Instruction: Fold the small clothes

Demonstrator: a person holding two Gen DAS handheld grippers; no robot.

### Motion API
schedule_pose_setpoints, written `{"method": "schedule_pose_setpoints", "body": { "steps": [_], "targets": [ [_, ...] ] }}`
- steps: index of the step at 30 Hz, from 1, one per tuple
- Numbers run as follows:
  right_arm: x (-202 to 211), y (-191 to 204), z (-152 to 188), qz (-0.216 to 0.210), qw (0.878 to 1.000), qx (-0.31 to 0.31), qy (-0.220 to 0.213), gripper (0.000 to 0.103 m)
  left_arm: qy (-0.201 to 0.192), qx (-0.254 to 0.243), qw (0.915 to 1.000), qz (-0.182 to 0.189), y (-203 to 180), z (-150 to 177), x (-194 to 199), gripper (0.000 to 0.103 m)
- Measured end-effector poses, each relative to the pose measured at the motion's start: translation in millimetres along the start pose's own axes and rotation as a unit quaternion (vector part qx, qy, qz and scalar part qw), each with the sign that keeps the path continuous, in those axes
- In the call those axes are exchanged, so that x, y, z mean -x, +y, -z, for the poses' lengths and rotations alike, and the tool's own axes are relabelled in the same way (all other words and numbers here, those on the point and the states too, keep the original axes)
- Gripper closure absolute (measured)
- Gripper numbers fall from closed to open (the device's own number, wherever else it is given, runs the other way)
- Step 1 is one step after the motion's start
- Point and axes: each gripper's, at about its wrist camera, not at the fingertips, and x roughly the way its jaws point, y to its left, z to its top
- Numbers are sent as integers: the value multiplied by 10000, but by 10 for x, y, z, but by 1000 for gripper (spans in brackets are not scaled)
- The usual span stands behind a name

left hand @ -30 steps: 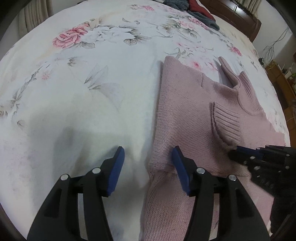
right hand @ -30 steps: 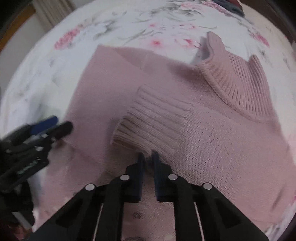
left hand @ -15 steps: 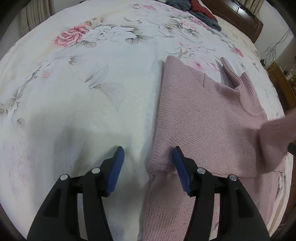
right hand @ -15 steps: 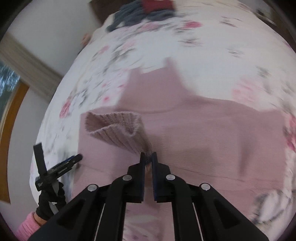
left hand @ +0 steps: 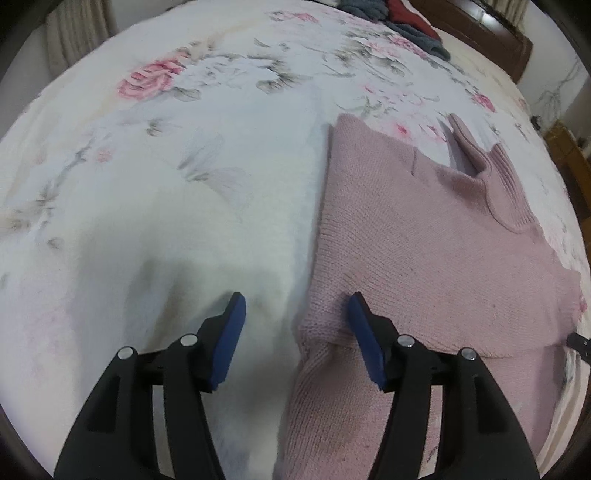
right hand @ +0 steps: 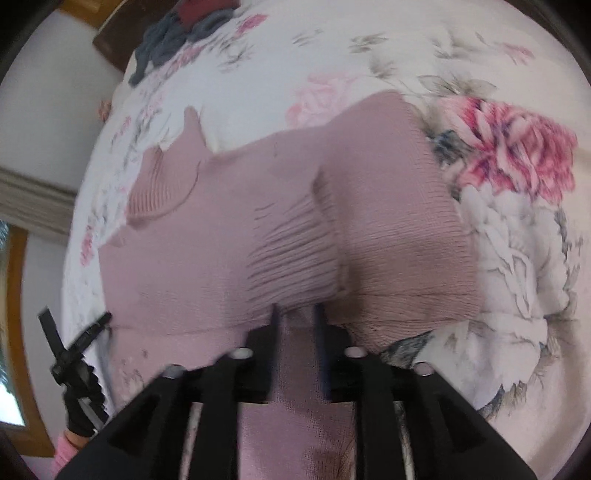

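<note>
A pink knit turtleneck sweater (left hand: 424, 240) lies flat on the floral bedsheet (left hand: 184, 184). My left gripper (left hand: 295, 321) is open, its blue pads (left hand: 229, 332) straddling the sweater's left edge near the hem. In the right wrist view the sweater (right hand: 177, 266) fills the middle. Its ribbed sleeve cuff (right hand: 295, 251) lies folded across the body just ahead of my right gripper (right hand: 297, 321). Its fingers stand a little apart with pink knit showing between them. The left gripper (right hand: 74, 343) shows at the lower left, held by a gloved hand (right hand: 79, 413).
A pile of dark grey and red clothes (left hand: 399, 14) sits at the far end of the bed by a wooden headboard (left hand: 480, 33). The same pile (right hand: 177, 29) shows in the right wrist view. Bare sheet spreads left of the sweater.
My right gripper carried the sleeve cuff up and across the sweater, set it down on the body, and its fingers have parted. The left gripper stayed in place, open.
</note>
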Motion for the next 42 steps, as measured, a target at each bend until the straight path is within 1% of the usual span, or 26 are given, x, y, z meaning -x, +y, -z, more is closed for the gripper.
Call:
{"method": "schedule_pose_setpoints", "body": {
  "steps": [1, 3, 5, 6, 7, 9, 10, 12, 15, 17, 19, 23, 24, 25, 26, 27, 28, 30, 31, 32, 34, 36, 39, 40, 41, 42],
  "targets": [
    [6, -31, -13, -135, 9998, -103, -41, 58, -89, -46, 9999, 80, -57, -5, 60, 47],
    [1, -101, -64, -279, 9992, -286, -79, 57, -244, -281, 9992, 173, -246, -18, 165, 47],
    [-54, -132, -126, -294, 9988, -395, -36, 58, -247, -490, 9978, 374, -447, -29, 205, 45],
    [-108, -145, -151, -325, 9984, -461, 52, 63, -205, -564, 9971, 466, -537, -29, 203, 44],
    [-136, -157, -168, -327, 9982, -496, 112, 76, -166, -626, 9965, 525, -618, -25, 191, 44],
    [-150, -138, -185, -313, 9984, -455, 138, 90, -72, -771, 9953, 575, -755, -13, 131, 43],
    [-113, -147, -185, -353, 9984, -424, 115, 92, -16, -831, 9950, 552, -802, -7, 82, 43],
    [-38, -159, -161, -344, 9989, -309, 66, 93, 85, -943, 9946, 421, -848, 7, -30, 43],
    [-45, -177, -115, -132, 9998, -105, 139, 93, 275, -881, 9954, 254, -769, 51, -195, 43],
    [-102, -189, -82, -32, 9998, -48, 210, 93, 300, -755, 9960, 367, -693, 73, -238, 43],
    [-135, -224, -67, -40, 9997, -76, 231, 92, 262, -748, 9957, 474, -656, 78, -240, 43],
    [-127, -242, -61, -114, 9997, -68, 206, 91, 263, -880, 9948, 431, -685, 82, -238, 43],
    [-102, -241, -51, -78, 9998, -28, 195, 88, 257, -889, 9949, 405, -695, 78, -227, 43],
    [-49, -223, -33, 18, 9999, 65, 144, 85, 240, -878, 9951, 386, -703, 70, -206, 43],
    [21, -198, -13, 188, 9997, 169, 36, 84, 206, -861, 9953, 386, -713, 64, -174, 43],
    [128, -106, 14, 438, 9981, 397, -193, 83, 139, -846, 9953, 454, -742, 63, -122, 43],
    [234, 0, 38, 567, 9953, 671, -418, 82, 82, -840, 9951, 512, -769, 66, -80, 43],
    [389, 191, 65, 655, 9892, 1062, -766, 79, -35, -845, 9946, 602, -853, 49, -18, 42],
    [430, 290, 70, 581, 9873, 1199, -865, 76, -52, -854, 9943, 642, -891, 39, -13, 42],
    [424, 344, 67, 497, 9872, 1263, -838, 75, -56, -868, 9940, 665, -931, 33, -14, 42],
    [326, 450, 48, 339, 9880, 1363, -643, 74, 9, -911, 9934, 700, -1015, 38, -47, 42],
    [165, 489, 39, 448, 9874, 1442, -466, 74, 74, -968, 9931, 661, -1053, 60, -101, 42],
    [-28, 365, 23, 565, 9900, 1277, -219, 74, 211, -1016, 9936, 434, -996, 105, -232, 42],
    [-90, 297, 19, 626, 9908, 1191, -125, 76, 249, -1018, 9937, 391, -961, 117, -272, 42],
    [-140, 255, 26, 645, 9914, 1140, -60, 76, 246, -1044, 9934, 399, -926, 137, -290, 42],
    [-189, 186, 31, 524, 9928, 1076, 14, 76, 187, -1117, 9926, 434, -903, 154, -294, 42]
  ]
}}
